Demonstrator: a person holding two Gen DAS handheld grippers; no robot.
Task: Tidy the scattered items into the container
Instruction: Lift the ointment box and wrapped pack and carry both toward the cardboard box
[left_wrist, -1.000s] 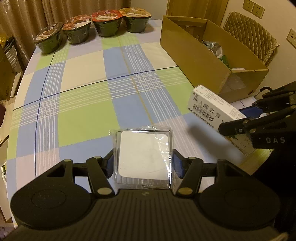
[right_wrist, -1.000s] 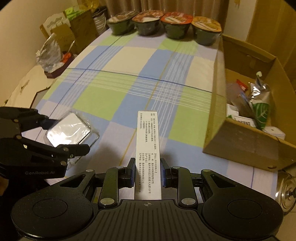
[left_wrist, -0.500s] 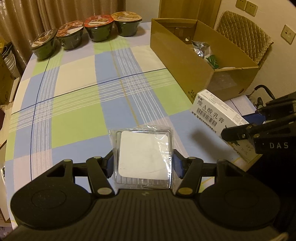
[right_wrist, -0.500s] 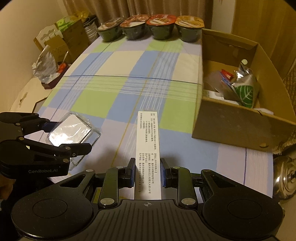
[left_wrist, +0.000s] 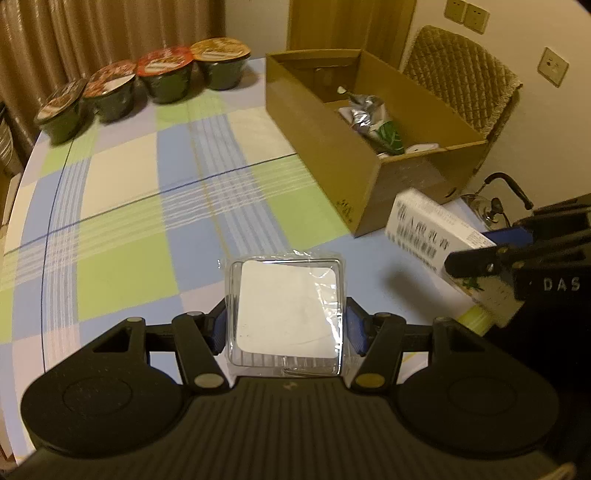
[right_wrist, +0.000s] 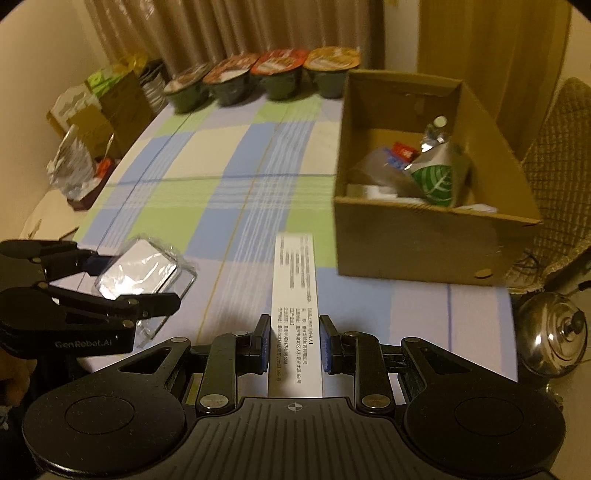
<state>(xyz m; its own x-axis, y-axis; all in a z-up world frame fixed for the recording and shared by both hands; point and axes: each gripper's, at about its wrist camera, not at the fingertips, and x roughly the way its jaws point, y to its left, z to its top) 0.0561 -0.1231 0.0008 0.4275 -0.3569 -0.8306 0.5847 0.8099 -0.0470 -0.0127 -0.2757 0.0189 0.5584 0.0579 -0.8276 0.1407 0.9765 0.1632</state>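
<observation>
My left gripper (left_wrist: 286, 326) is shut on a clear plastic case (left_wrist: 286, 310) with a white square insert, held above the checked tablecloth (left_wrist: 147, 206). My right gripper (right_wrist: 293, 347) is shut on a long white medicine box (right_wrist: 295, 295) with printed text. That same box (left_wrist: 439, 236) and the right gripper show at the right of the left wrist view; the case (right_wrist: 140, 271) and left gripper (right_wrist: 110, 280) show at the left of the right wrist view. The open cardboard box (right_wrist: 424, 236) stands ahead to the right, holding a foil pouch and small packets.
Several lidded instant-noodle bowls (left_wrist: 162, 79) line the table's far edge. A quilted chair (left_wrist: 461, 85) stands behind the cardboard box. A metal kettle (right_wrist: 554, 343) sits below the table's right edge. Boxes and bags (right_wrist: 92, 125) are stacked beyond the left edge.
Both grippers have risen and swung toward the cardboard box with their items still held; the box's inside now shows more fully in both views.
</observation>
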